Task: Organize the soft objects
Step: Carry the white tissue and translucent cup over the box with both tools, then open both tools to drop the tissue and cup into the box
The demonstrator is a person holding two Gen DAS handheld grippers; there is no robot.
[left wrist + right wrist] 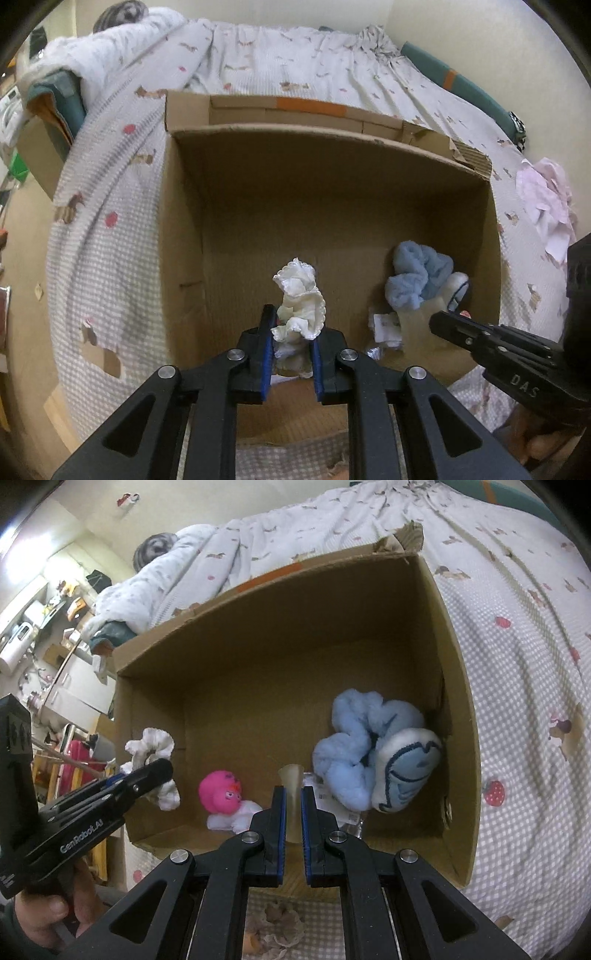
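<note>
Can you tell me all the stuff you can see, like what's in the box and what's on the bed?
box: one, brown cardboard, open, on the bed
white cloth: one, frilly, cream-white, held over the box by the left gripper
blue plush: one, light blue and white, inside the box at its right wall
pink toy: one, pink head on white, on the box floor
tan strip: one, pale tan, between the right gripper's fingers; I cannot tell what it is
pink cloth: one, pale pink, on the bed right of the box
bedspread: one, white check with small prints, under the box
left gripper: black with blue pads, shut on the white cloth
right gripper: black with blue pads, shut on the tan strip
</note>
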